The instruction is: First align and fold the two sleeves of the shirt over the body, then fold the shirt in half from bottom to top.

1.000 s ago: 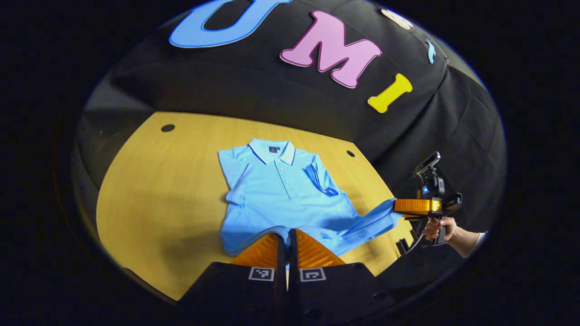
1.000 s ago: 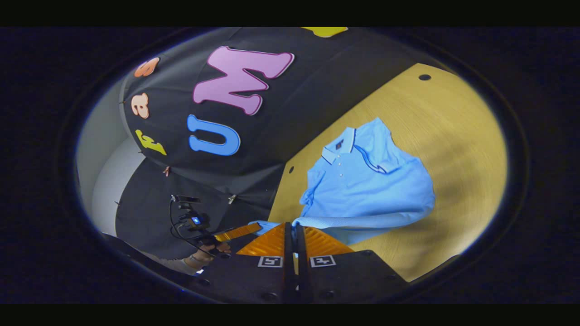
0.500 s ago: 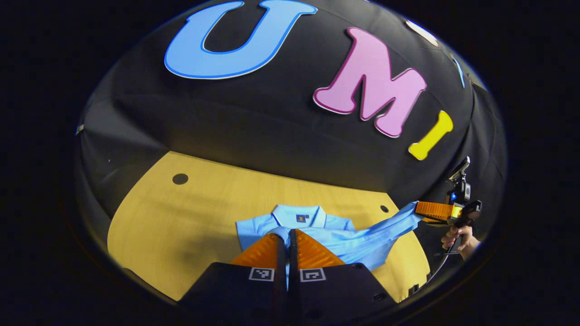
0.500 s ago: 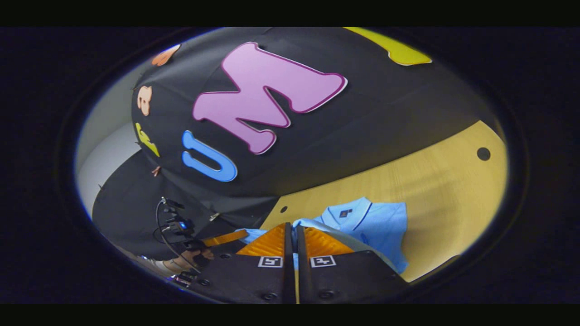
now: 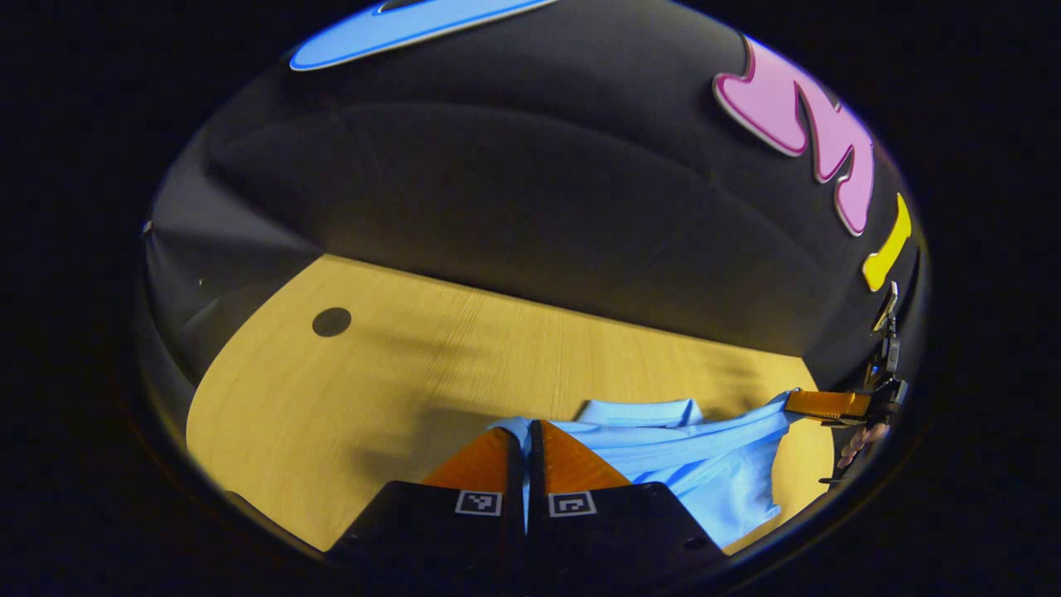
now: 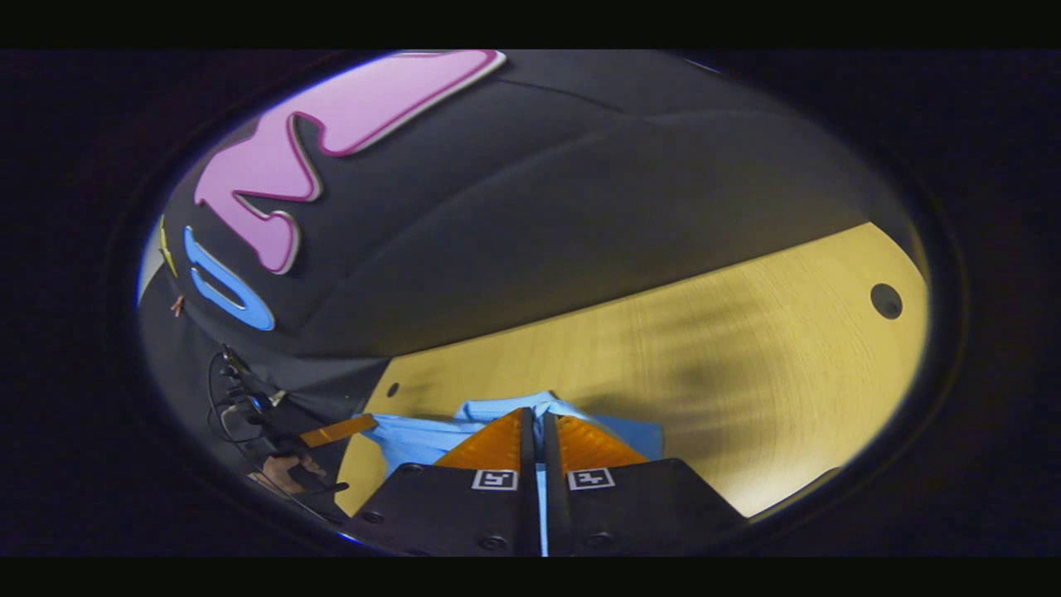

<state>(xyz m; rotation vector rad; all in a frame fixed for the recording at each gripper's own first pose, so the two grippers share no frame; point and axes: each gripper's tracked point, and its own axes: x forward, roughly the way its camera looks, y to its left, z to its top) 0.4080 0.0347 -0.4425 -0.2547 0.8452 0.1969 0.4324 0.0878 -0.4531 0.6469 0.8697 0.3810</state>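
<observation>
**Shirt hem held taut between two grippers above the table**

The light-blue shirt [image 5: 663, 439] lies on the wooden table [image 5: 398, 373], its collar toward the booth's back wall. The lifted edge stretches sideways between the two tools. The left gripper [image 5: 525, 439] has its fingers pressed together on the cloth. The right gripper [image 6: 536, 427] likewise pinches blue fabric, its fingers closed. A hand [image 6: 286, 473] grips the left tool's handle.

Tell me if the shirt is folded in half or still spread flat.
Mid-fold: the left gripper and right gripper each pinch the shirt hem, raised near the collar, fabric stretched between them above the table.
</observation>
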